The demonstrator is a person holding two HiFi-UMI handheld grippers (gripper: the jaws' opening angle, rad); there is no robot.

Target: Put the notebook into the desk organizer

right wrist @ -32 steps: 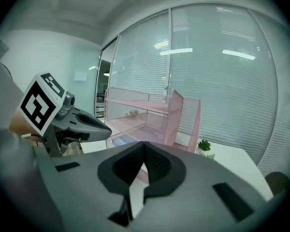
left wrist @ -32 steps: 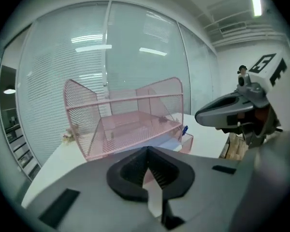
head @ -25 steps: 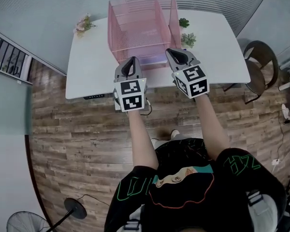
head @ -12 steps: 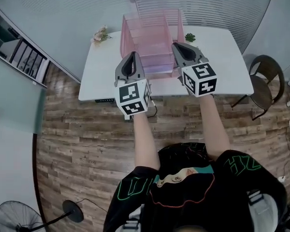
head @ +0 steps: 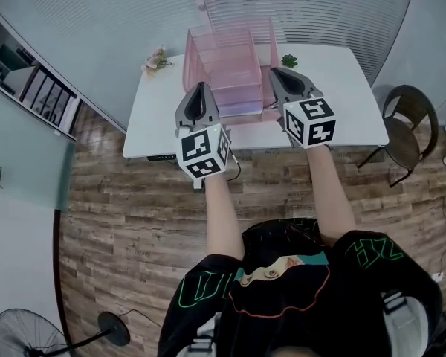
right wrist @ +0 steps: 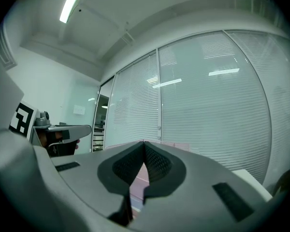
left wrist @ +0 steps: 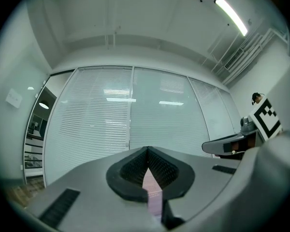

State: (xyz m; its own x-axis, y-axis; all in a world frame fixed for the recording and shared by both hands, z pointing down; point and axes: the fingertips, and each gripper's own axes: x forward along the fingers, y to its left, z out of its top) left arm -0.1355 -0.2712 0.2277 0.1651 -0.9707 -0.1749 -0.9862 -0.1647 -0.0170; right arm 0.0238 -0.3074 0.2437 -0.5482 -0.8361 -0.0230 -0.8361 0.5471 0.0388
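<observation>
A pink mesh desk organizer (head: 229,59) stands at the back middle of the white table (head: 342,88). A pale lavender notebook (head: 241,108) lies flat at its open front; I cannot tell whether it rests inside the lowest tier. My left gripper (head: 201,89) hovers over the table's near edge, left of the notebook, jaws shut and empty. My right gripper (head: 276,74) hangs to the right of the organizer's front, also shut and empty. In the left gripper view, the left gripper (left wrist: 147,149) points up at a glass wall. The right gripper (right wrist: 144,143) does the same in its own view.
A small flower pot (head: 156,58) sits at the table's back left and a green plant (head: 288,60) right of the organizer. A dark chair (head: 407,125) stands at the table's right end. A floor fan (head: 30,335) is behind me to the left. Blinds cover the glass wall beyond the table.
The head view has swung, so the table and organizer now sit further right in the picture. Both grippers stay shut and keep about the same places over the table's near edge.
</observation>
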